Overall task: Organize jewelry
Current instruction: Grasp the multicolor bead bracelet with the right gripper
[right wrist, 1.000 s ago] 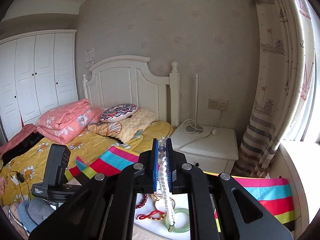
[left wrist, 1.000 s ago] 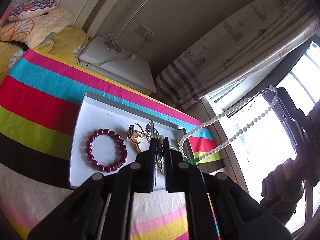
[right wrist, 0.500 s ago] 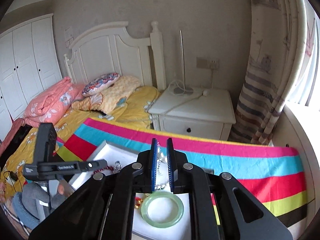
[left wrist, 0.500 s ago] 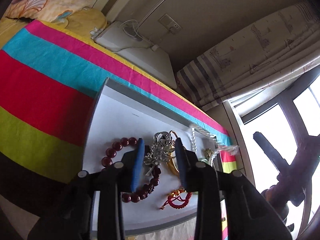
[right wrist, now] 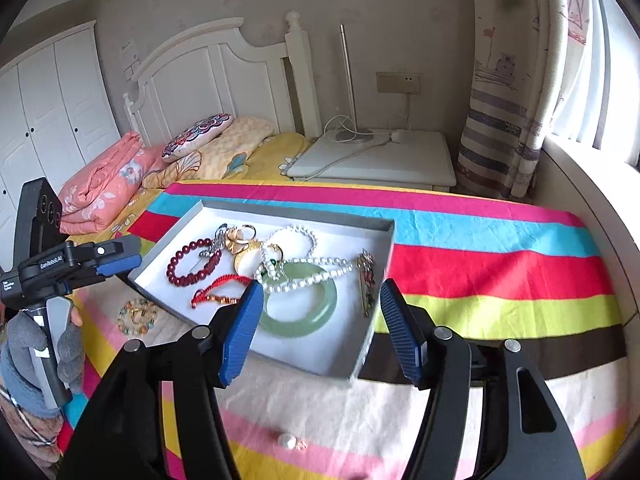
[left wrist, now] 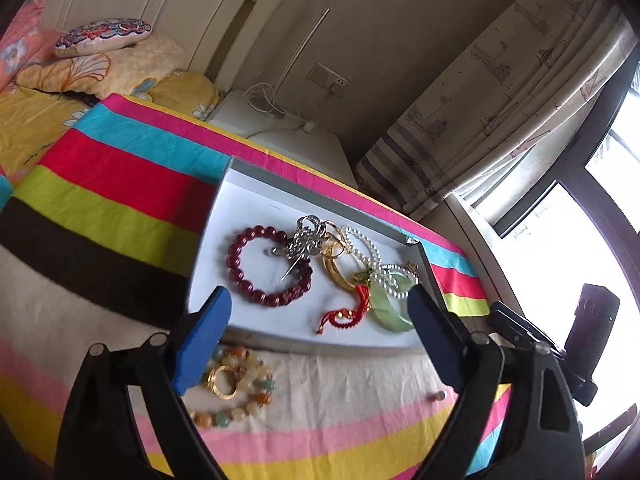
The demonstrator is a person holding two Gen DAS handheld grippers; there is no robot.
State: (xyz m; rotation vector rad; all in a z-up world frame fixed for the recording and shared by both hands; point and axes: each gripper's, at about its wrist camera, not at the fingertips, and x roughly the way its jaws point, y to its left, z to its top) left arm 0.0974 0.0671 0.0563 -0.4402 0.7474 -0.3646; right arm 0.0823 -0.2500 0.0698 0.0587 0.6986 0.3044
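Left tongs: we have just spread the jaws wide; nothing sits between them now.
Silver filigree brooch: released, lying ahead of them on the dark red bead bracelet.
Right tongs: jaws just parted, empty.
White pearl necklace: dropped in the shallow white tray, draped across the pale green jade bangle, ahead of these tongs.

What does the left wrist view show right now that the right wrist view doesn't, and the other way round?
Only the left wrist view shows the dark window frame. Only the right wrist view shows the white wardrobe, the gloved hand carrying the left claw, and the pearl earring clearly. Both show the white tray holding the red bead bracelet, pearl necklace and jade bangle, with the gold ring outside it.
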